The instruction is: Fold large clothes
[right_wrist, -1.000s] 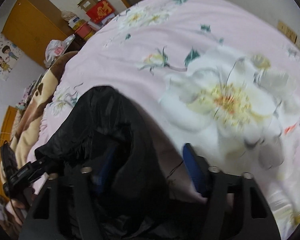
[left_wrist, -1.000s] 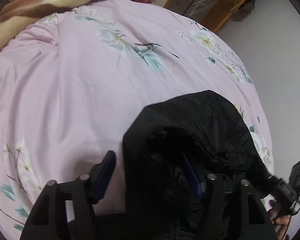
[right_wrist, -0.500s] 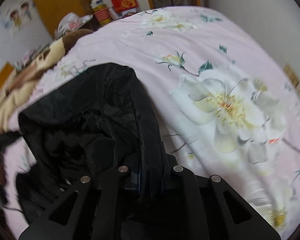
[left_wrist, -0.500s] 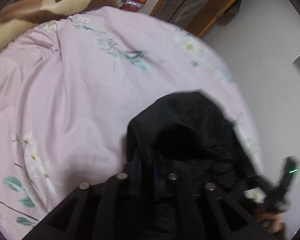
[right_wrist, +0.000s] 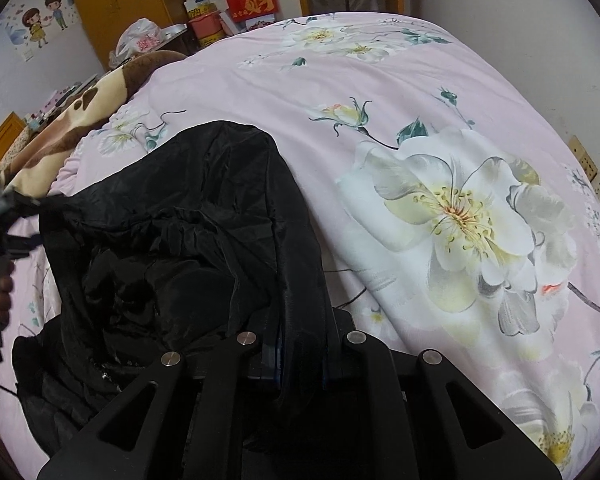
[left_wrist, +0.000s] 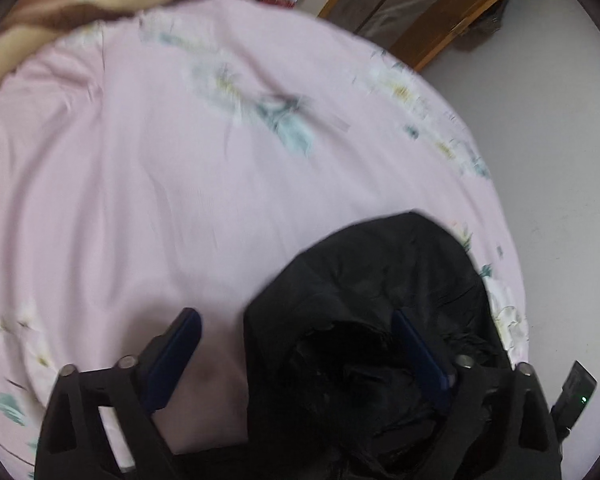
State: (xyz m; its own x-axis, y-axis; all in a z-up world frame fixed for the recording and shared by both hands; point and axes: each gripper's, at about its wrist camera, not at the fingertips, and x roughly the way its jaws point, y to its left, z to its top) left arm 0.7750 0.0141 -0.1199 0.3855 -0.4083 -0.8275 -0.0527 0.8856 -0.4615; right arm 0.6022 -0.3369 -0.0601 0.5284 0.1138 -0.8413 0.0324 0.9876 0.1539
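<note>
Black, thin and slightly glossy, the garment (right_wrist: 188, 240) lies crumpled in a heap on the near part of the pink floral bedsheet (right_wrist: 380, 92), its rounded end toward the far side and its long axis running near to far. The right gripper (right_wrist: 300, 350) has its jaws closed on a ridge of the cloth. The left gripper (left_wrist: 296, 344) stands with jaws wide apart, one blue pad (left_wrist: 176, 352) over bare sheet, the other against the fabric. Only the right view shows the large white flower print (right_wrist: 460, 216), the brown-and-cream blanket (right_wrist: 84, 112), the red box (right_wrist: 252, 2) and the wooden cabinet (right_wrist: 116, 0) beyond.
</note>
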